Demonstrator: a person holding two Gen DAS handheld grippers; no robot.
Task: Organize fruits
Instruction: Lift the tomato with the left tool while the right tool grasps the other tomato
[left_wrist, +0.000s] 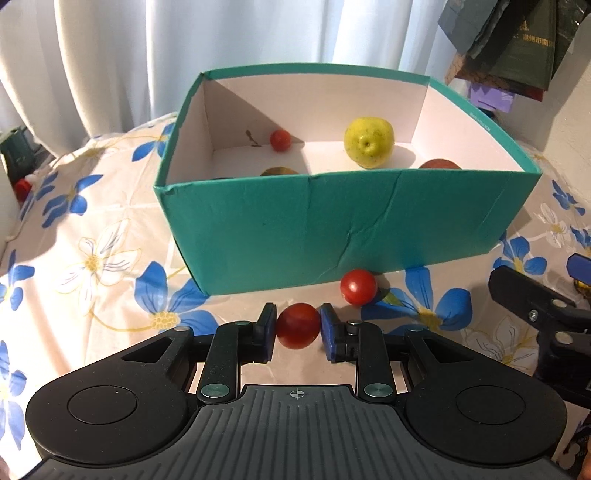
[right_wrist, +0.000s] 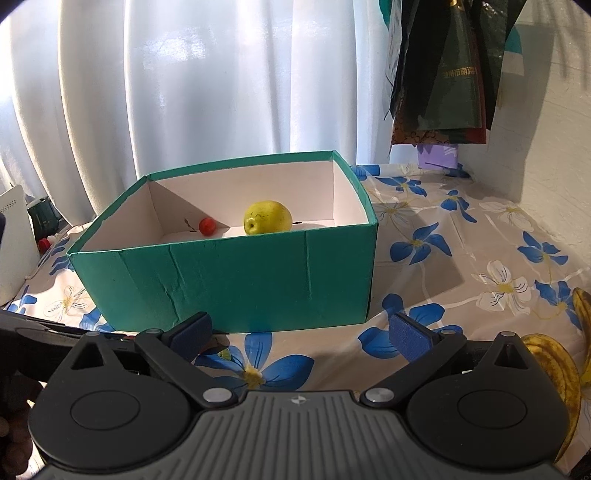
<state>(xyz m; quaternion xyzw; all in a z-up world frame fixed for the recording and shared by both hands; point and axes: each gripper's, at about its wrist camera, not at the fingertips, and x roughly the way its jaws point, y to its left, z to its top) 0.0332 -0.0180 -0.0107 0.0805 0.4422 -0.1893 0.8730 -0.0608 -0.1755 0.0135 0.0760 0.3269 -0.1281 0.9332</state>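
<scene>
A red tomato (left_wrist: 298, 325) sits pinched between pads; another (left_wrist: 358, 287) lies at its 1 o'clock, touching the teal box (left_wrist: 332, 229) holding a yellow apple (left_wrist: 368, 142).

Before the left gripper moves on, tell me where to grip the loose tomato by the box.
Grip the loose cherry tomato across its round middle, coming from the near side: the teal box wall stands right behind it, and nothing in front blocks the way.

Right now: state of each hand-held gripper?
Left hand-held gripper: closed on a cherry tomato.
Right hand-held gripper: open, holding nothing.
</scene>
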